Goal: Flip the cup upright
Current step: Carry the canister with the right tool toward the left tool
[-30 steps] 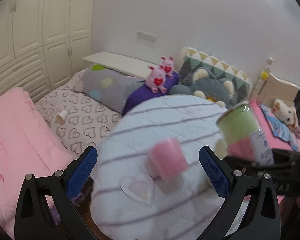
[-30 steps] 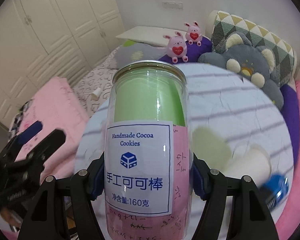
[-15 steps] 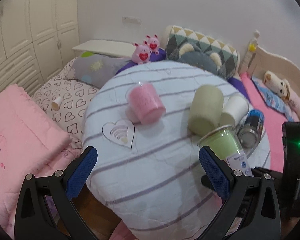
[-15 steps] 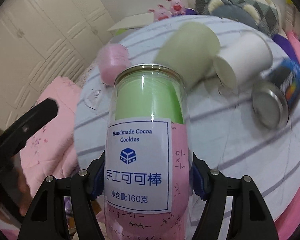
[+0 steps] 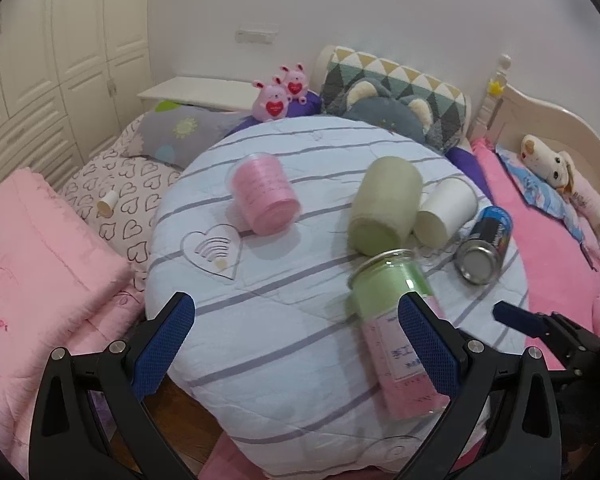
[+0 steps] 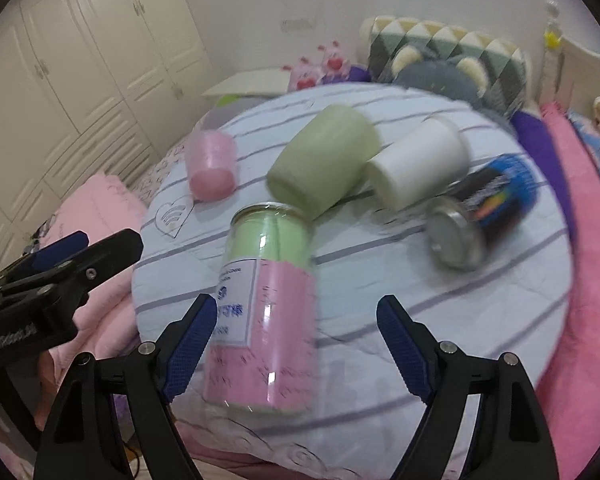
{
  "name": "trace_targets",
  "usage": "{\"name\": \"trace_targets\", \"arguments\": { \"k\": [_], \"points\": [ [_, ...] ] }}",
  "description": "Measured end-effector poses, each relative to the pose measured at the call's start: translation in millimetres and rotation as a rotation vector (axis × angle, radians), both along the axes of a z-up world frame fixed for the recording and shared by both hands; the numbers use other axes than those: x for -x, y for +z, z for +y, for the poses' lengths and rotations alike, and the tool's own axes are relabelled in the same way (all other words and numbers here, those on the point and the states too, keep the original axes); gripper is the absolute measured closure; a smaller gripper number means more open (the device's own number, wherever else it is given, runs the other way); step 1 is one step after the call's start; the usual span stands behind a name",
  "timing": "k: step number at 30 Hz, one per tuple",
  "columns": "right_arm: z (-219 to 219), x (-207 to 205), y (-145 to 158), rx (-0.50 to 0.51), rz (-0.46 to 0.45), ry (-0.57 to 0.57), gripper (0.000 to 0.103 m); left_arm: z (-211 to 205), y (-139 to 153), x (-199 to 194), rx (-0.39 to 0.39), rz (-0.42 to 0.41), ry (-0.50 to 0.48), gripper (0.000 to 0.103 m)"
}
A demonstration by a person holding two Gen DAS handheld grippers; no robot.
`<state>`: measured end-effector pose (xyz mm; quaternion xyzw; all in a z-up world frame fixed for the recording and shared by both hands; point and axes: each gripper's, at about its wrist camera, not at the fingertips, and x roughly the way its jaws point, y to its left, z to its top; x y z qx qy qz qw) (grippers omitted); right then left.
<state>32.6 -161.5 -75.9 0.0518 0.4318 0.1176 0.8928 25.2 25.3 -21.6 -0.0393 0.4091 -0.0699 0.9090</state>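
Note:
A clear cookie jar (image 6: 266, 304) with green and pink inside stands upright on the round striped table (image 5: 284, 320), near its front edge; it also shows in the left wrist view (image 5: 392, 320). My right gripper (image 6: 296, 344) is open around the jar, apart from it. My left gripper (image 5: 296, 344) is open and empty at the table's front edge. A pink cup (image 5: 264, 198), a green cup (image 5: 384, 204), a white cup (image 5: 444, 212) and a blue can (image 5: 484, 248) lie on their sides on the table.
A bed with pink bedding (image 5: 40, 264), pillows and plush toys (image 5: 276, 100) surrounds the table. White wardrobes (image 6: 80, 60) stand at the left. My left gripper's body shows in the right wrist view (image 6: 52, 280).
My right gripper has opened and let go of the cookie jar, which now stands on the table. Both grippers have drawn back from the table.

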Motion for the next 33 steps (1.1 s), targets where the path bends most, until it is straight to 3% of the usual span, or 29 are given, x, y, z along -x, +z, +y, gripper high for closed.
{"name": "trace_targets", "arguments": {
  "k": [8,21,33],
  "points": [
    [-46,22,12,0.05,-0.075,-0.088,0.019,-33,-4,-3,-0.042,0.029,-0.031,0.0],
    [-87,25,-2,0.007,-0.06,-0.098,0.019,-70,-28,-16,-0.117,0.111,-0.006,0.0],
    [-103,12,-12,-0.028,-0.045,-0.075,0.019,-94,-48,-42,-0.103,0.2,-0.015,0.0]
  ]
}}
